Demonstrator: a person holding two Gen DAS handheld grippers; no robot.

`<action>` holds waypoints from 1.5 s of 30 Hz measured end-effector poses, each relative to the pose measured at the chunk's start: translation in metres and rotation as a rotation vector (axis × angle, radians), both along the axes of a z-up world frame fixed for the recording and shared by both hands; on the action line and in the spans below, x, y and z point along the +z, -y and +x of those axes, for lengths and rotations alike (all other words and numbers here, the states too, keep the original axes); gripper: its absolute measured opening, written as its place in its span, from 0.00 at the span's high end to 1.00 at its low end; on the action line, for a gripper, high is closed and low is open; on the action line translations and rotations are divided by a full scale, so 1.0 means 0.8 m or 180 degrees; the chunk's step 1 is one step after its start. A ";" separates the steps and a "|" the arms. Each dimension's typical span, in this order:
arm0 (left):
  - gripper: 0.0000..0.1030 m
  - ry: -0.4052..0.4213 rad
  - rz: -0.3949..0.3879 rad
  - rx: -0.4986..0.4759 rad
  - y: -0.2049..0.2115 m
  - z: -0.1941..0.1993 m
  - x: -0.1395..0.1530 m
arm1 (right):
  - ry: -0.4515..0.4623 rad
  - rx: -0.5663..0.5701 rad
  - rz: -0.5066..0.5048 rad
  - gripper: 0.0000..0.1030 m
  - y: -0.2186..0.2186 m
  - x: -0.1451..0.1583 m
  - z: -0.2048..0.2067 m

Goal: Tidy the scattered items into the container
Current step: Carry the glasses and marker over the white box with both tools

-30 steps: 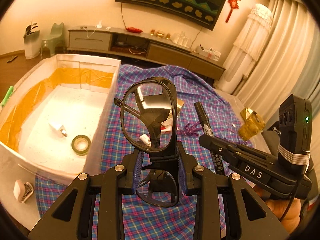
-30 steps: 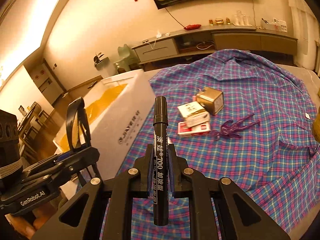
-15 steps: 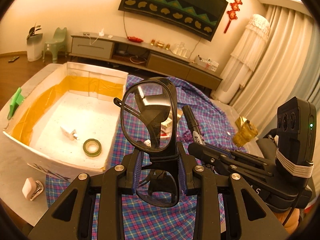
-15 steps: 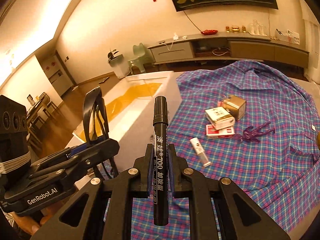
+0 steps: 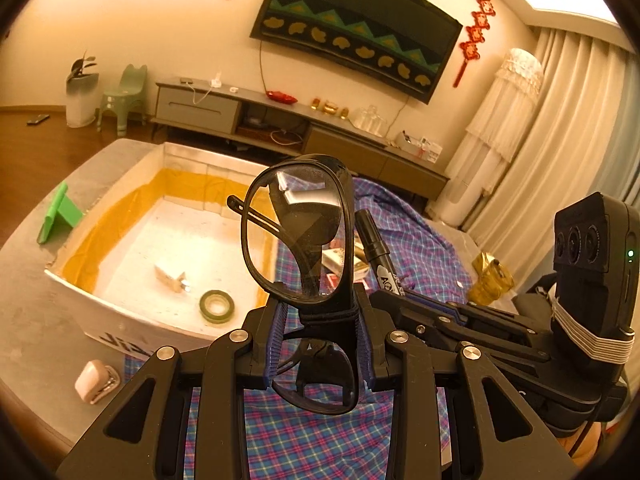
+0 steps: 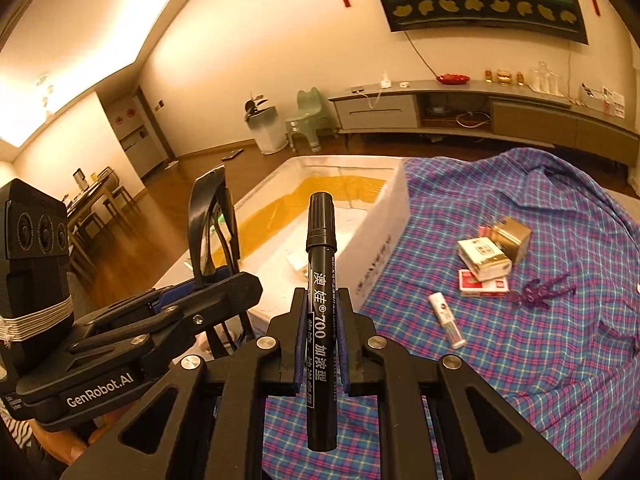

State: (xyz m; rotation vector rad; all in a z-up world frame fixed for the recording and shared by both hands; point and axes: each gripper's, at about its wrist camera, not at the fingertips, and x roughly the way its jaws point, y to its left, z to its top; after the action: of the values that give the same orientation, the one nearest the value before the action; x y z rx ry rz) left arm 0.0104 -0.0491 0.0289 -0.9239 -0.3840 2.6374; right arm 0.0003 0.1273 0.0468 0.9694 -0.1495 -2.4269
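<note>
Left wrist view: the left gripper (image 5: 320, 336) clamps black glasses (image 5: 298, 236) upright — the white container (image 5: 168, 248) lies at ten o'clock.

Right wrist view: the right gripper (image 6: 322, 344) pinches a black marker (image 6: 320, 280) upright — container (image 6: 376, 240) at twelve, plaid shirt (image 6: 540, 320) at three.

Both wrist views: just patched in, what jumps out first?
The left gripper is clamped on black-framed glasses, held upright beside the white foam box. The right gripper pinches a black marker standing upright, close alongside. Beyond them, small boxes and a white tube lie on the plaid shirt.
</note>
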 end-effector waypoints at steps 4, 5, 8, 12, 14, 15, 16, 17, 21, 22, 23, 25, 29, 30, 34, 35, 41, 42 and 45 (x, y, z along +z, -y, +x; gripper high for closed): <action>0.69 -0.0022 0.0013 0.0034 0.012 0.003 0.003 | -0.0026 0.0071 0.0024 0.86 0.015 0.005 0.000; 0.69 -0.0026 0.0020 0.0039 0.014 0.003 0.004 | -0.0030 0.0087 0.0026 0.86 0.018 0.007 0.000; 0.69 -0.0041 0.0029 0.0064 0.022 0.001 0.008 | -0.0049 0.0133 0.0039 0.86 0.029 0.013 -0.003; 0.69 -0.0067 0.0023 0.0110 0.033 0.000 0.013 | -0.0073 0.0192 0.0046 0.86 0.044 0.019 -0.007; 0.69 -0.0077 0.0023 0.0131 0.040 -0.002 0.015 | -0.0090 0.0214 0.0056 0.86 0.051 0.022 -0.010; 0.69 -0.0080 0.0021 0.0139 0.043 -0.003 0.016 | -0.0096 0.0227 0.0061 0.86 0.055 0.023 -0.012; 0.69 -0.0084 0.0020 0.0151 0.047 -0.005 0.017 | -0.0101 0.0241 0.0062 0.86 0.059 0.024 -0.014; 0.69 -0.0088 0.0019 0.0163 0.051 -0.006 0.017 | -0.0104 0.0253 0.0068 0.86 0.062 0.025 -0.015; 0.69 -0.0092 0.0014 0.0201 0.064 -0.011 0.017 | -0.0103 0.0294 0.0080 0.86 0.075 0.025 -0.023; 0.69 -0.0089 0.0015 0.0208 0.067 -0.013 0.017 | -0.0096 0.0301 0.0079 0.86 0.077 0.025 -0.025; 0.69 -0.0085 0.0014 0.0220 0.070 -0.016 0.016 | -0.0083 0.0307 0.0072 0.86 0.079 0.025 -0.028; 0.69 -0.0079 0.0018 0.0237 0.078 -0.020 0.017 | -0.0069 0.0322 0.0081 0.86 0.085 0.025 -0.033; 0.69 -0.0066 0.0040 0.0272 0.091 -0.031 0.018 | -0.0024 0.0347 0.0082 0.86 0.092 0.024 -0.045; 0.69 -0.0059 0.0047 0.0280 0.094 -0.034 0.018 | -0.0006 0.0353 0.0074 0.86 0.094 0.024 -0.049; 0.69 -0.0012 0.0085 0.0301 0.108 -0.048 0.016 | 0.0076 0.0360 0.0021 0.86 0.099 0.024 -0.068; 0.69 0.0003 0.0091 0.0304 0.112 -0.053 0.016 | 0.0097 0.0361 0.0005 0.86 0.100 0.024 -0.071; 0.69 0.0086 0.0115 0.0293 0.120 -0.074 0.012 | 0.0287 0.0372 -0.0130 0.86 0.102 0.017 -0.100; 0.69 0.0096 0.0110 0.0291 0.120 -0.076 0.012 | 0.0313 0.0374 -0.0143 0.86 0.102 0.015 -0.104; 0.69 0.0140 0.0065 0.0275 0.118 -0.090 0.011 | 0.0382 0.0367 -0.0174 0.86 0.104 0.011 -0.118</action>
State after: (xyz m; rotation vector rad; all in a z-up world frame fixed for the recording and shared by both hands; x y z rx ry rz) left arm -0.0617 -0.1435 0.0374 -0.9813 -0.4708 2.6893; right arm -0.0943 0.0441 0.0553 1.0695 -0.1958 -2.2496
